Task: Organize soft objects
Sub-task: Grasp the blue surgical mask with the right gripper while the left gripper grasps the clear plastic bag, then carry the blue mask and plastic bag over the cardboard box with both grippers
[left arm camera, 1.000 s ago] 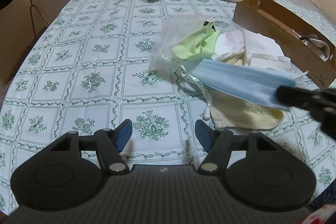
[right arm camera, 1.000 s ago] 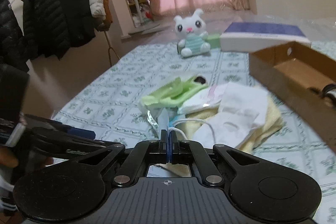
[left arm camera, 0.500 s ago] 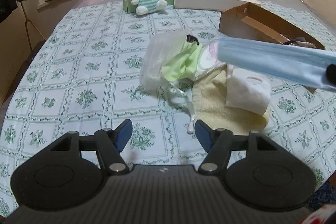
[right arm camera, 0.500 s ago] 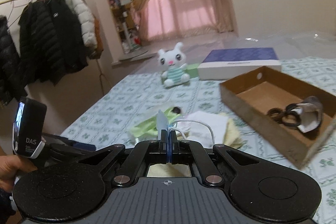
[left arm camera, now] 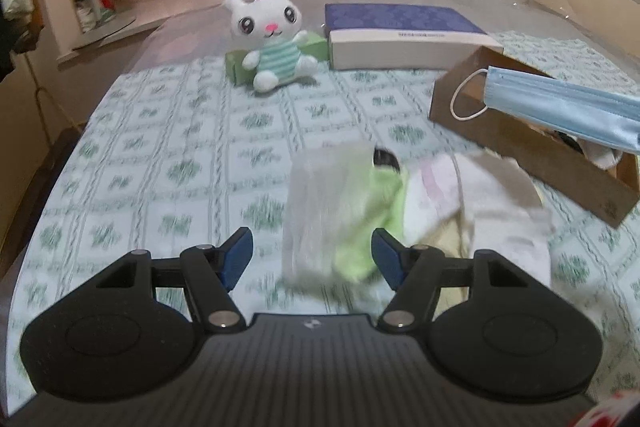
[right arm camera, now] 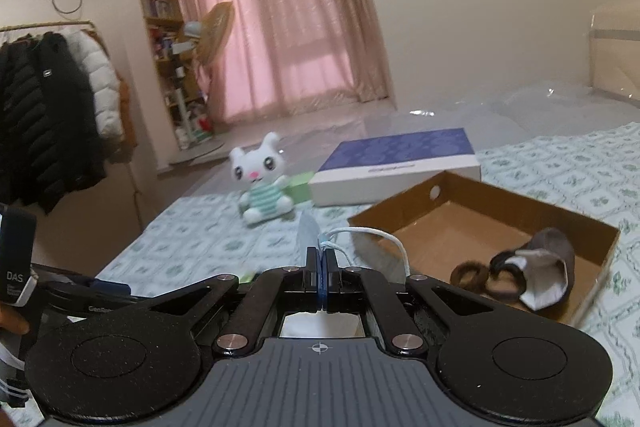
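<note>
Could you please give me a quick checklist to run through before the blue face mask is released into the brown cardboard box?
1. Right gripper shut on the pleated blue face mask: ok.
2. Mask hanging over the open brown cardboard box: ok.
3. Free floor space in the box beside the dark hair ties and grey sock: ok.
4. White ear loop clear of the box wall: cannot tell.
5. Left gripper open, away from the box: ok.

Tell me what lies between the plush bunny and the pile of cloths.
Only bare patterned tablecloth: in the left wrist view nothing sits between the plush bunny and the pile of cloths.
</note>
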`<state>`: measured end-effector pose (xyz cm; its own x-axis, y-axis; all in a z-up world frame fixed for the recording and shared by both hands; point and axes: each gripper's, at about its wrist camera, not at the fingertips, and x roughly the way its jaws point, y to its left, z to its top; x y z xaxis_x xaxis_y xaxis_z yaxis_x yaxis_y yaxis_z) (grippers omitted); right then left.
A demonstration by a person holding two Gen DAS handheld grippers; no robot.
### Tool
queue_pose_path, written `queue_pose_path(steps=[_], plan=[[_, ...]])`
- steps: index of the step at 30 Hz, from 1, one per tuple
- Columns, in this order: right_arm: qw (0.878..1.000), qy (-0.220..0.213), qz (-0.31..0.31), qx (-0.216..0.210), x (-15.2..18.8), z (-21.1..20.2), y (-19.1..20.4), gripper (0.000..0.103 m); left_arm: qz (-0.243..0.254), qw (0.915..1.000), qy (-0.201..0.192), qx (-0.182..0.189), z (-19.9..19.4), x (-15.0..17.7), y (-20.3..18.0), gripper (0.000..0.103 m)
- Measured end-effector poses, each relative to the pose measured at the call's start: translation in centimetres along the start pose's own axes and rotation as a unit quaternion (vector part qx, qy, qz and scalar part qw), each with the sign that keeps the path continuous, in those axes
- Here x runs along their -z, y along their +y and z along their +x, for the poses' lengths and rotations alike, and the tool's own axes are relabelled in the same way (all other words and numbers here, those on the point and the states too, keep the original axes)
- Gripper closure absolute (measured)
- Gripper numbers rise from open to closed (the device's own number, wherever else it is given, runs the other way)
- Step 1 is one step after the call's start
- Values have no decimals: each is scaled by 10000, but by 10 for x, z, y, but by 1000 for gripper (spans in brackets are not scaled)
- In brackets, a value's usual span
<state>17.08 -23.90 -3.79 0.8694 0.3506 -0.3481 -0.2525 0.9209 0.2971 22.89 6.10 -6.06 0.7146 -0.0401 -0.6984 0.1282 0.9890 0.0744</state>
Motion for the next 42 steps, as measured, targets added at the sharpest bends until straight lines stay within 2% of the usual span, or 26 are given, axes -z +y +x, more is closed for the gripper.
queue_pose_path(steps=[3, 8, 14, 16, 18, 19, 20, 21, 23, 34, 39, 42], plan=[[10000, -21, 3, 65, -4, 17, -6, 103, 57, 9998, -41, 170, 24, -17, 8, 39], [9999, 46, 26, 133, -2, 40, -14, 103, 47, 9973, 190, 714, 63, -32, 14, 39], [9996, 151, 63, 210, 4, 54, -24, 103, 308, 9958, 450, 737, 97, -31, 0, 41], [9996, 179, 76, 222, 5, 56, -27, 103, 372, 9958, 532, 639, 105, -29, -2, 55], [9995, 192, 93, 225, 7, 56, -30, 103, 331, 9958, 560, 643, 108, -28, 0, 76], [9995, 194, 103, 224, 7, 56, -31, 103, 268, 9957, 567, 679, 108, -27, 3, 82], [9995, 197, 112, 219, 8, 55, -32, 103, 194, 9958, 550, 712, 107, -27, 6, 93], [9995, 192, 117, 212, 8, 53, -33, 103, 140, 9959, 509, 731, 105, -27, 9, 98], [9996, 178, 115, 198, 7, 50, -35, 103, 86, 9965, 443, 699, 100, -28, 15, 101], [9998, -67, 114, 170, -9, 18, -42, 103, -55, 9990, -135, 412, 35, -55, 38, 102], [9995, -215, 87, 221, -18, 2, -50, 103, 75, 9984, -400, 398, 10, -80, 21, 102], [9992, -267, 56, 292, -23, -8, -58, 103, 163, 9970, -540, 538, 4, -97, -2, 102]])
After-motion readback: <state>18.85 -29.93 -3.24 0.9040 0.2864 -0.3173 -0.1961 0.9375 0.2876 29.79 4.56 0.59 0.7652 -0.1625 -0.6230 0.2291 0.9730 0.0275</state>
